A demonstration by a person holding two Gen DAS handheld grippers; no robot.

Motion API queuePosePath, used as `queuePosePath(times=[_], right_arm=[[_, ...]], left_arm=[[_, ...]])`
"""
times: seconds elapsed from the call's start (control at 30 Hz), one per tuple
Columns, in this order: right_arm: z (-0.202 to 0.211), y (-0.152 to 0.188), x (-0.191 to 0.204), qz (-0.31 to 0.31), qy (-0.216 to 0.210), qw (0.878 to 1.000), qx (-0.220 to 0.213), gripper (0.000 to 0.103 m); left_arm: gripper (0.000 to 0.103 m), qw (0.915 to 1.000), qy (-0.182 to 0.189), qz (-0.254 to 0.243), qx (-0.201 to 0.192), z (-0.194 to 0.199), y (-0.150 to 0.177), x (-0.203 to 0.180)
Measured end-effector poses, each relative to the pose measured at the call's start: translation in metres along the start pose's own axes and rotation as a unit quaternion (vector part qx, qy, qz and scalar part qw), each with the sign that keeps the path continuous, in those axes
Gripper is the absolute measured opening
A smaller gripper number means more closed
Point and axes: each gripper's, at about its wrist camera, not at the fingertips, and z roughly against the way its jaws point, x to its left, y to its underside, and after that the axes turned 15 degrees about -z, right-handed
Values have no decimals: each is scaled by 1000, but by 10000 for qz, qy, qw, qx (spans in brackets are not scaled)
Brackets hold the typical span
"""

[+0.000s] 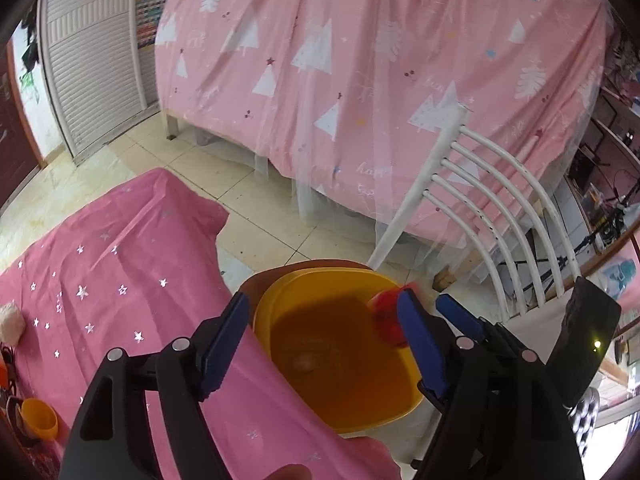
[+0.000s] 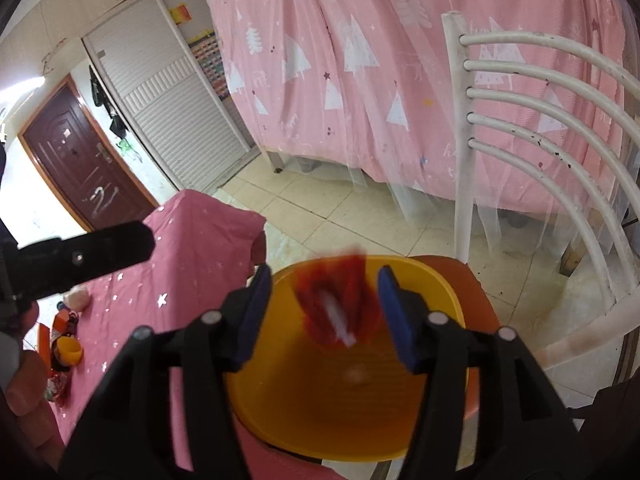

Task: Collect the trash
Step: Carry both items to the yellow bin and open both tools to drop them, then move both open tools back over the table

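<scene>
At the far left edge of the left wrist view, a small orange cup (image 1: 39, 417) and a pale fluffy lump (image 1: 10, 323) sit on a pink star-print tablecloth (image 1: 120, 280), both partly cut off by the frame. To their right, the left gripper (image 1: 320, 336) points steeply down over a yellow bin (image 1: 340, 364), its blue fingers spread wide with nothing between them. A pale blurred speck on the bin's floor is too indistinct to identify. Just right of the left gripper's right finger, the right gripper's blue finger (image 1: 456, 312) pokes in.

In the right wrist view, the left gripper's black body enters from the left edge. The right gripper (image 2: 322, 312) angles down over the bin, jaws parted. Between them, touching neither pad, a red wrapper (image 2: 340, 300) with a white streak is motion-blurred above the bin's far rim. A white slatted chair back (image 2: 540, 120) stands at right, partly cut off, before a pink tree-print bedcover (image 2: 360, 60).
</scene>
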Motion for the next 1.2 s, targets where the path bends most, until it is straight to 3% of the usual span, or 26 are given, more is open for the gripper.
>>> queuePosePath(times=[0.33,0.77,0.97,1.2], right_arm=[[8,4,17,196,-164,9997,-37,68],[35,25,68,638,-610,9957,-271,70],[44,43,99,852,-909,9917,-322,76],[36,70,147,1293,-1137,9851,-12,77]], left_arm=[[71,9985,-534,-57,-100,19,14,11],[72,9936,-1066,213,-297,63,42,48],[72,9879,-1394,549,-391,94,69,76],[73,9771,-1812,978,-540,132,103,113]])
